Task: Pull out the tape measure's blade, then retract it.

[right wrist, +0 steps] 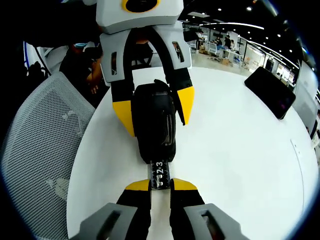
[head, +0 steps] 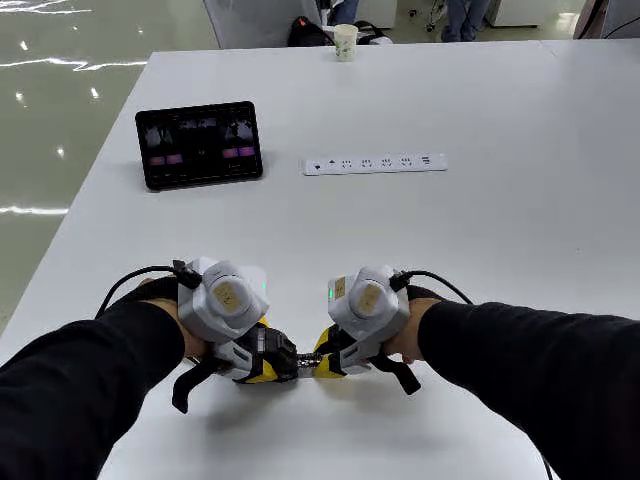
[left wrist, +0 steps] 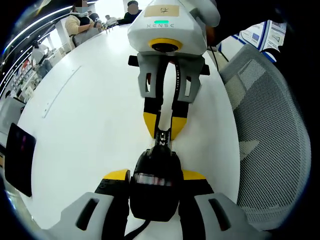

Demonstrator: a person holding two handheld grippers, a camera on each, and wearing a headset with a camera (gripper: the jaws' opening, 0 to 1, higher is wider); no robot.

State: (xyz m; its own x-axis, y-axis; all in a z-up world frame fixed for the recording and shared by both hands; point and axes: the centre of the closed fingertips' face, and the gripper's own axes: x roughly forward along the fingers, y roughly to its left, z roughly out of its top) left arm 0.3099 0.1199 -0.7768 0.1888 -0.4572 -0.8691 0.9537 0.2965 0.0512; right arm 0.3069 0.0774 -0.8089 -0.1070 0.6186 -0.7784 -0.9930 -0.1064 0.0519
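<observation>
The left gripper [left wrist: 155, 176] is clamped on the black, rounded plastic tape measure case [left wrist: 155, 197], with its yellow-tipped jaws pressed against the two broad sides. Facing it, the right gripper [right wrist: 160, 185] is pinched tight on the tip of the narrow steel blade [right wrist: 160, 172], where black numerals show on a short exposed length. In the head view the two tools sit nearly nose to nose over the near part of the white table [head: 450, 230]. Little blade is out, either barely drawn or almost back in; which one cannot be told. The case is probably dense and rigid with smooth sides that could slip, so a hold across its broad faces suits it. The blade looks thin, springy and sharp-edged, best gripped flat near its end and eased back against the recoil spring. Farther off lie a dark tablet [head: 199, 143], a white power strip [head: 375, 163] and a paper cup [head: 345, 41].
</observation>
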